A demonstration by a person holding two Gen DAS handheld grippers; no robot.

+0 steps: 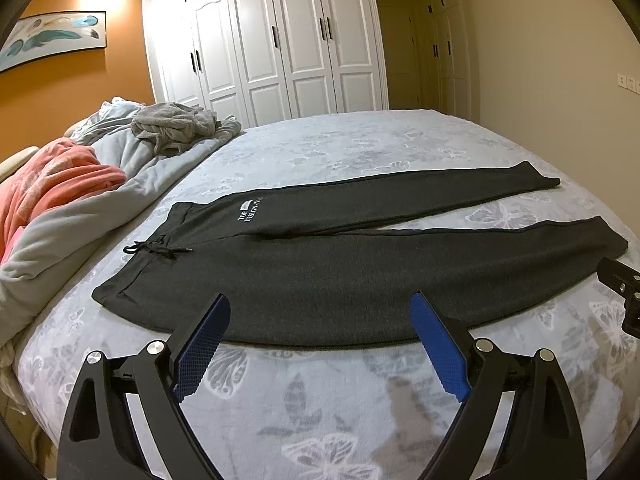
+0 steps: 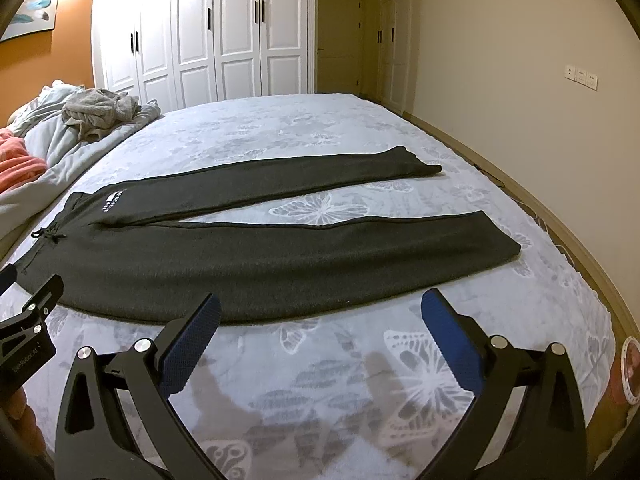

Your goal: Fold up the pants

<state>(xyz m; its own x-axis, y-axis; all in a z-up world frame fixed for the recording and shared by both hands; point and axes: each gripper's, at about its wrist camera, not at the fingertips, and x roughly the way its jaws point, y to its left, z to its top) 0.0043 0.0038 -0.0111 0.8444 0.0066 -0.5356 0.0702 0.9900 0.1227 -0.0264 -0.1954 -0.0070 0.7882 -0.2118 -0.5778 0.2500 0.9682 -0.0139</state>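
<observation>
Dark grey pants (image 1: pixel 320 276) (image 2: pixel 248 264) lie flat on the bed, waistband with a black drawstring to the left, both legs spread apart and running right. White lettering marks the far hip. My left gripper (image 1: pixel 320 304) is open, its blue pads hovering just before the near edge of the near leg, around the thigh. My right gripper (image 2: pixel 320 306) is open too, above the sheet just short of the near leg's lower half. Neither holds anything. Part of the right gripper shows at the right edge of the left wrist view, and the left gripper at the left edge of the right wrist view.
The bed (image 1: pixel 320 412) (image 2: pixel 320 400) has a light sheet printed with butterflies. A grey duvet (image 1: pixel 120 184) with an orange-pink blanket (image 1: pixel 52 180) and a crumpled grey garment (image 1: pixel 176 124) is piled at the left. White wardrobes (image 1: pixel 272 40) stand behind. A wall (image 2: pixel 520 60) runs along the right.
</observation>
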